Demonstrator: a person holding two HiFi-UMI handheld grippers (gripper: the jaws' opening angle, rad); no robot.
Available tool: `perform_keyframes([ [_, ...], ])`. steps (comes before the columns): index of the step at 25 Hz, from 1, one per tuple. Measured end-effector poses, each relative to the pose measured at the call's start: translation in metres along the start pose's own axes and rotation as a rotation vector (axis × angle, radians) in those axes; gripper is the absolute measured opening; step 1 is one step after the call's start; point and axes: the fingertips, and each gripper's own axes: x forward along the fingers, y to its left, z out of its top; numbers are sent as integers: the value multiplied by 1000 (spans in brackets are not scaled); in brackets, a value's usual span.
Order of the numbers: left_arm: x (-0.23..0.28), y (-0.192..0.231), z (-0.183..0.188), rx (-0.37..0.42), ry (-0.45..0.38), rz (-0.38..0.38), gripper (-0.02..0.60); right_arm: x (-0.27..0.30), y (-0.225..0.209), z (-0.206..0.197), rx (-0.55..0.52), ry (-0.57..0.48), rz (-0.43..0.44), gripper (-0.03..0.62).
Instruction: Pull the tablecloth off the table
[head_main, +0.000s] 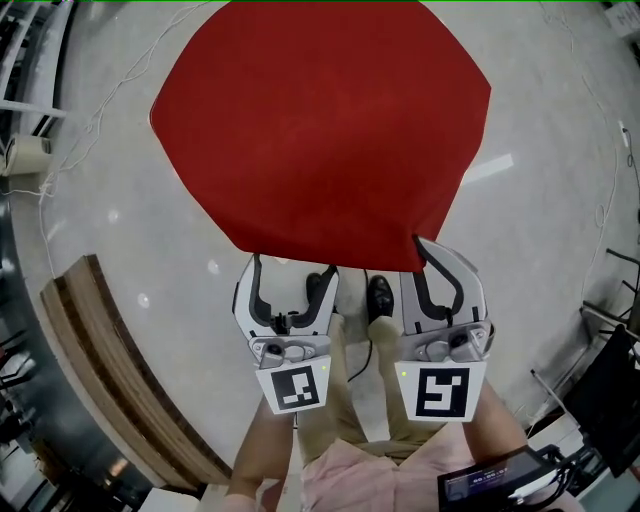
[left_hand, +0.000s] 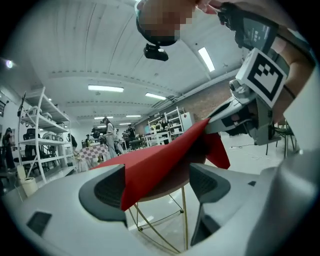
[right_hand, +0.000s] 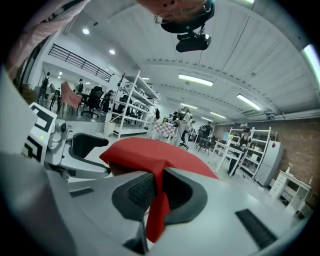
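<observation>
A red tablecloth (head_main: 320, 130) covers a round table and hides its top in the head view. My right gripper (head_main: 420, 250) is shut on the cloth's near right corner, which is lifted off the table. In the right gripper view the red cloth (right_hand: 145, 150) is pinched between the pads of that gripper (right_hand: 155, 187), and a strip hangs below them. My left gripper (head_main: 288, 275) stands open at the cloth's near edge. In the left gripper view a fold of cloth (left_hand: 160, 155) lies in front of this gripper's (left_hand: 157, 182) left pad, and the jaws are wide apart. The table's gold wire legs (left_hand: 183, 215) show underneath.
A curved wooden bench (head_main: 110, 370) lies on the floor at the left. Thin cables (head_main: 90, 130) trail across the pale floor. A black chair (head_main: 610, 390) stands at the right. White shelving (left_hand: 35, 135) and several people stand far behind the table.
</observation>
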Motion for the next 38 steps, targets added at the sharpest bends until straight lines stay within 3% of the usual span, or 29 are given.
perform_keyframes([
  [4,9,9,5,39,16,48,374,6,-2,15,6,11,24,38],
  [8,23,28,6,-4,49,71,374,8,-3,29,-11,-26,51,38],
  [13,39,37,8,78,71,46,374,8,-7,39,64,-65,67,38],
  [17,43,51,10,-2,54,104,369,11,-9,41,55,-69,71,38],
  [22,47,53,20,16,47,86,179,16,-10,41,53,-41,70,38],
  [30,44,56,53,-63,68,27,102,11,-21,52,5,-11,65,37],
  [34,40,65,90,-120,83,47,98,5,-30,73,-40,-9,71,32],
  [38,39,81,124,-128,96,63,83,6,-43,105,-39,-19,58,31],
])
